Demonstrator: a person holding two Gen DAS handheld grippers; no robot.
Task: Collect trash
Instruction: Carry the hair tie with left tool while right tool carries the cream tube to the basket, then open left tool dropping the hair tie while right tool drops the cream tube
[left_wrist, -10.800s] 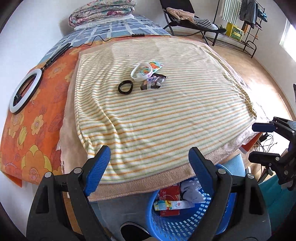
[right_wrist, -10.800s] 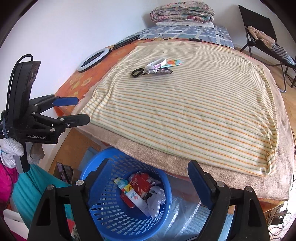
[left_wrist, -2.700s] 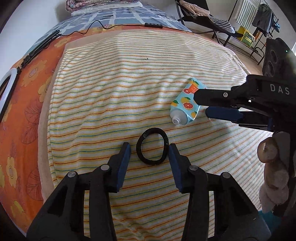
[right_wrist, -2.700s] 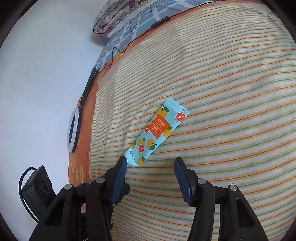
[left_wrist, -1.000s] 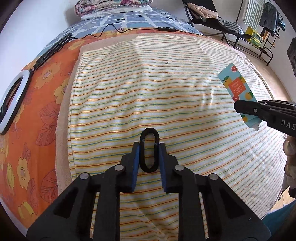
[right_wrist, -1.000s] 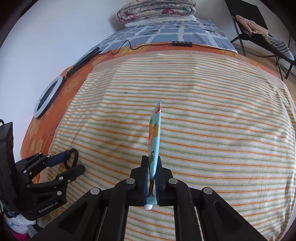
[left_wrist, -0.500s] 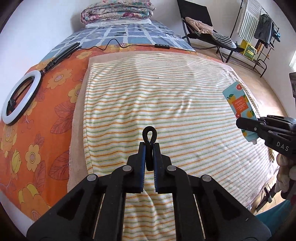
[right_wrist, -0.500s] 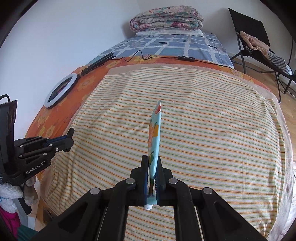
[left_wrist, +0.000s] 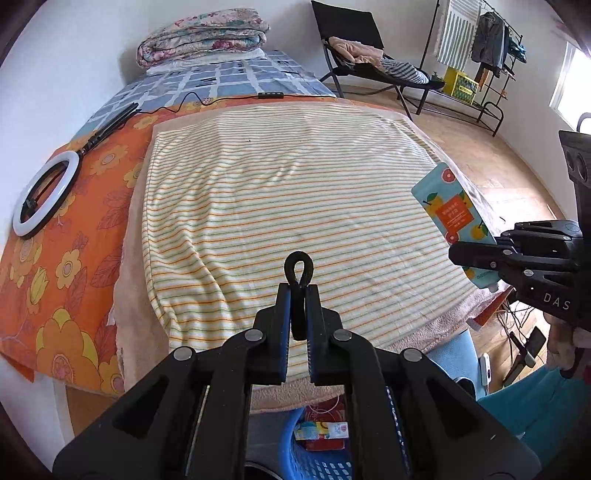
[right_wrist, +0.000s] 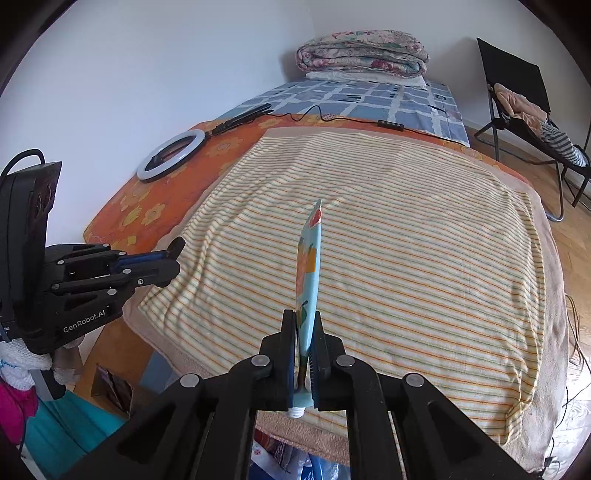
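My left gripper (left_wrist: 299, 295) is shut on a black hair tie (left_wrist: 298, 266), squeezed flat, with its loop sticking out past the tips. My right gripper (right_wrist: 306, 325) is shut on a light blue tube (right_wrist: 309, 273) printed with oranges, held upright with the cap at the bottom. In the left wrist view the tube (left_wrist: 452, 210) and the right gripper (left_wrist: 476, 254) show at the right edge. Both grippers are above the near edge of the striped blanket (left_wrist: 295, 192). The blue laundry-style basket (left_wrist: 314, 454) with wrappers inside is below the left gripper, mostly hidden.
The bed has an orange flowered sheet (left_wrist: 55, 258) with a white ring light (left_wrist: 46, 192) and its cable at the left. A folded quilt (left_wrist: 201, 35) lies at the head. A black chair (left_wrist: 369, 55) and a clothes rack (left_wrist: 476, 55) stand on the wooden floor to the right.
Both grippers closed on their items, lifted them off the blanket and drew back toward the near edge of the bed. The basket has come into view below the left gripper.
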